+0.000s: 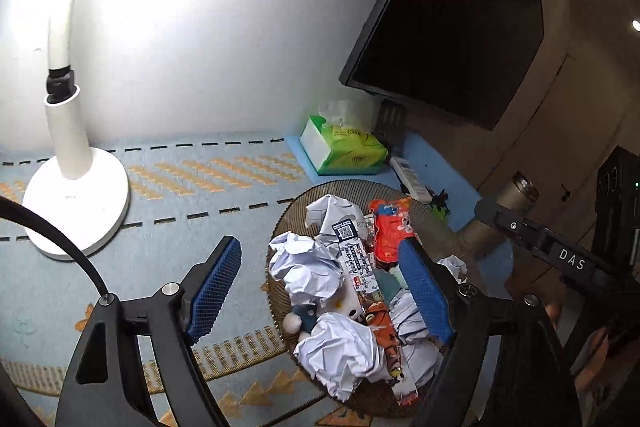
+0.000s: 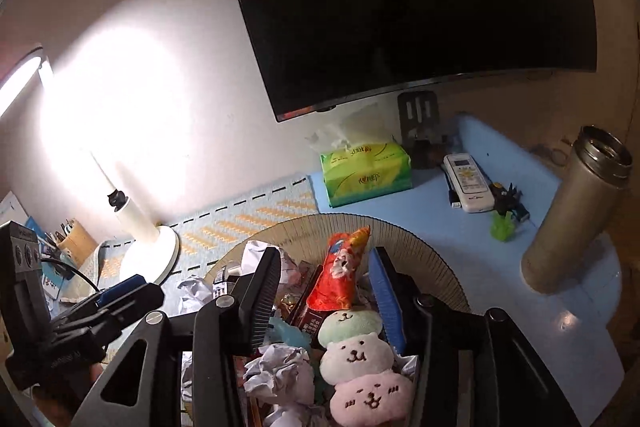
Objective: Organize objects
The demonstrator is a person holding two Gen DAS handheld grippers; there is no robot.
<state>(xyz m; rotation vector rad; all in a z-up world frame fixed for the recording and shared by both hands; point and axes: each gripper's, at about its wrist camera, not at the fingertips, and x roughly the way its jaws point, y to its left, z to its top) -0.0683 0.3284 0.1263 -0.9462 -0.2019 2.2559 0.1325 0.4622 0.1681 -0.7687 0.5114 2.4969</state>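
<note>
A round woven basket (image 1: 288, 215) (image 2: 420, 239) on the desk holds crumpled white paper balls (image 1: 304, 267) (image 2: 280, 371), an orange snack packet (image 1: 390, 227) (image 2: 340, 275), a long printed box (image 1: 356, 263) and a stacked bear plush (image 2: 360, 367). My left gripper (image 1: 320, 287) is open just above the basket, its right finger over the contents and its left finger over the mat. My right gripper (image 2: 324, 295) is open and low over the basket, its fingers on either side of the orange packet and the plush. It also shows in the left wrist view (image 1: 532, 235).
A white desk lamp (image 1: 76, 195) (image 2: 148, 243) stands at the left on the patterned mat. A green tissue pack (image 1: 344, 147) (image 2: 366, 173), a white remote (image 2: 468, 183) and a steel flask (image 2: 576, 207) stand behind and to the right of the basket. A dark monitor (image 2: 400, 7) hangs above.
</note>
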